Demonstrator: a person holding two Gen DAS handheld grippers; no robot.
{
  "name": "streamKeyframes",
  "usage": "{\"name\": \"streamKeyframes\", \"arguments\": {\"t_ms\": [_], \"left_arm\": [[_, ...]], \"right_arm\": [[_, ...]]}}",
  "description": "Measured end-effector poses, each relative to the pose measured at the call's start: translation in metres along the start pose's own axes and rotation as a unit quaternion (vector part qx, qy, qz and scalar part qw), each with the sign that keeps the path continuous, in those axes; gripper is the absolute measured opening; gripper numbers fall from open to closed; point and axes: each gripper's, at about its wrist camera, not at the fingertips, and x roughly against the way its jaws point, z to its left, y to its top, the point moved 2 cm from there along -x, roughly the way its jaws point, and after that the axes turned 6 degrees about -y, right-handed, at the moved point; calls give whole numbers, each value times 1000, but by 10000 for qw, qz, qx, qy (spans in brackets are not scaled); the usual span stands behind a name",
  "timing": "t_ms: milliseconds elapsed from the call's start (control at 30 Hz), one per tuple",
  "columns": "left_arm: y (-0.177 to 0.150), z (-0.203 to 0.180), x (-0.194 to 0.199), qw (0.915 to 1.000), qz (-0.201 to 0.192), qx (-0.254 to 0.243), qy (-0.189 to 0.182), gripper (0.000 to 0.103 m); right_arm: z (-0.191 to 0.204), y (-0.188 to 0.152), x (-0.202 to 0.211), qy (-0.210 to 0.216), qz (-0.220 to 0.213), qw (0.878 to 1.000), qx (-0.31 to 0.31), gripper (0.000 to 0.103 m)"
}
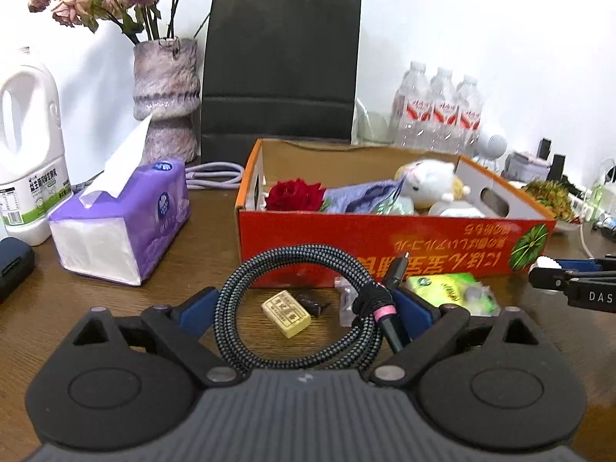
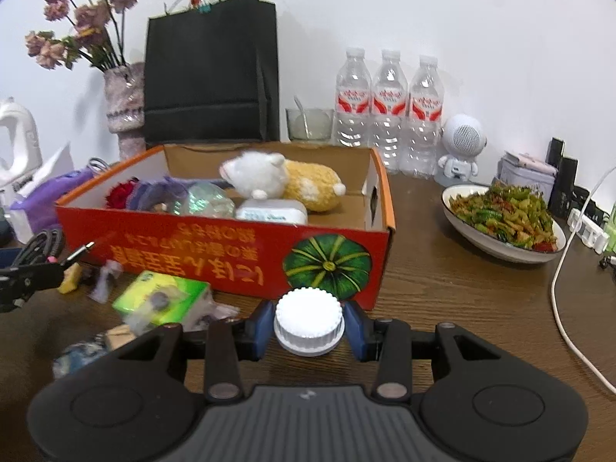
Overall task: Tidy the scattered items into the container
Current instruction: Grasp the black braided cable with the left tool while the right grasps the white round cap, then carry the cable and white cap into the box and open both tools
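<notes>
The left gripper [image 1: 304,304] stands spread wide, its blue pads [image 1: 200,304] pressed against the two sides of a coiled braided cable [image 1: 296,308], which it holds up above the wooden table [image 1: 184,269]. The coil is bound by a black strap with a pink band, and one plug juts toward one o'clock.

Through the loop, on the table below, lie a small yellow block [image 1: 287,313] and a dark wrapped piece [image 1: 310,304] just beside it at three o'clock. A green packet [image 1: 446,288] lies at three o'clock of the coil, near the front wall of the red box [image 1: 385,238].

The box sits at twelve o'clock of both grippers. It already holds a red rose [image 1: 294,194], a purple cloth [image 1: 362,194] and a white and yellow plush toy [image 2: 281,183].

The right gripper [image 2: 308,325] is closed partway on a white ribbed cap [image 2: 308,319], one blue pad on each side. Whether the cap rests on the table or is lifted, I cannot tell. It is just in front of the box's corner, where a green pumpkin is printed.

At two o'clock of the right gripper a bowl of green vegetables [image 2: 504,219] stands on the table, well apart from the box.
</notes>
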Motion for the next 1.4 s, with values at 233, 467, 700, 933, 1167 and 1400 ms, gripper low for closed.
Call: {"name": "streamKeyframes", "arguments": {"t_ms": [233, 467, 700, 933, 1167, 1400], "left_arm": [[16, -13, 19, 9991, -322, -52, -288, 97], [58, -25, 21, 9965, -740, -115, -360, 97], [93, -28, 0, 9942, -1016, 131, -335, 97], [101, -20, -35, 9953, -878, 338, -223, 97], [101, -14, -86, 9986, -487, 224, -47, 97], [94, -10, -114, 9997, -107, 199, -69, 100]], "right_arm": [[9, 15, 29, 128, -390, 9992, 20, 39], [20, 55, 42, 182, -841, 9963, 87, 39], [22, 92, 25, 190, -1122, 9930, -326, 39], [15, 109, -16, 59, -994, 9936, -537, 39], [7, 111, -67, -177, -559, 9972, -457, 39], [5, 100, -92, -161, -152, 9988, -440, 50]]}}
